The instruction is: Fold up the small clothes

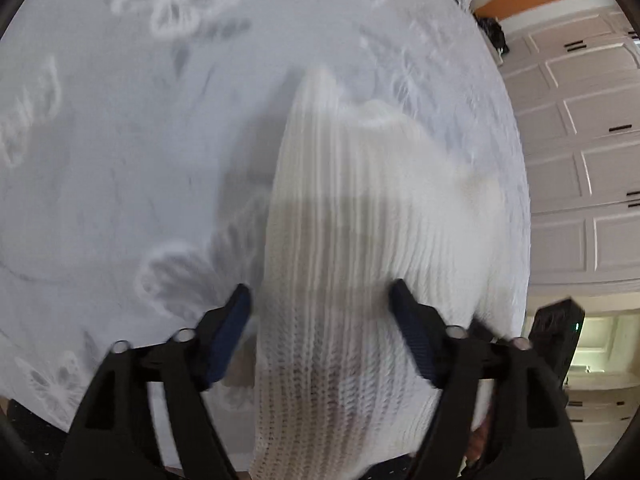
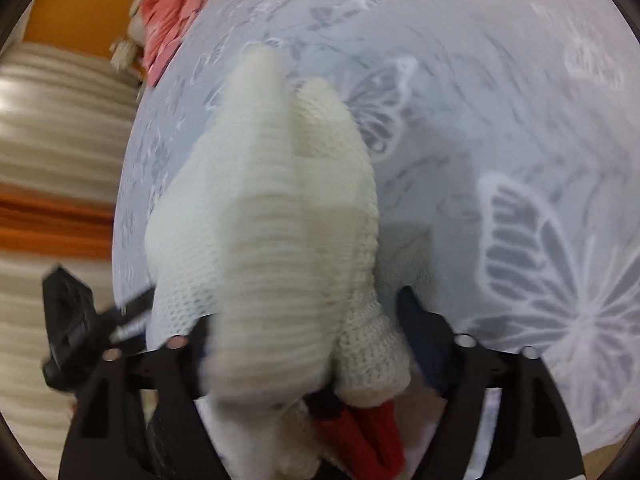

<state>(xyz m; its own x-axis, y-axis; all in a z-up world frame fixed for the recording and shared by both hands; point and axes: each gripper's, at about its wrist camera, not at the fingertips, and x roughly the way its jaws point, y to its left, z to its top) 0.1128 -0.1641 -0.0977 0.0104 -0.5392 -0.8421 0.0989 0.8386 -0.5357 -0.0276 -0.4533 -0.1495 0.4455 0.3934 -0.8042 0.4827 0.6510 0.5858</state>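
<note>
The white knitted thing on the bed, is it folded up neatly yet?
Not neatly folded. The white knit garment lies bunched in uneven overlapping layers on the butterfly bedspread, ends pointing different ways. Blur hides finer detail.

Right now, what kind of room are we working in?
Most likely a bedroom: the white knit garment lies on a butterfly-print bedspread, with panelled wardrobe doors beside the bed and an orange wall behind it.

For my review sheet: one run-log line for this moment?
left gripper open | right gripper open | white knit garment between both jaws, unpinched | butterfly bedspread underneath
</note>
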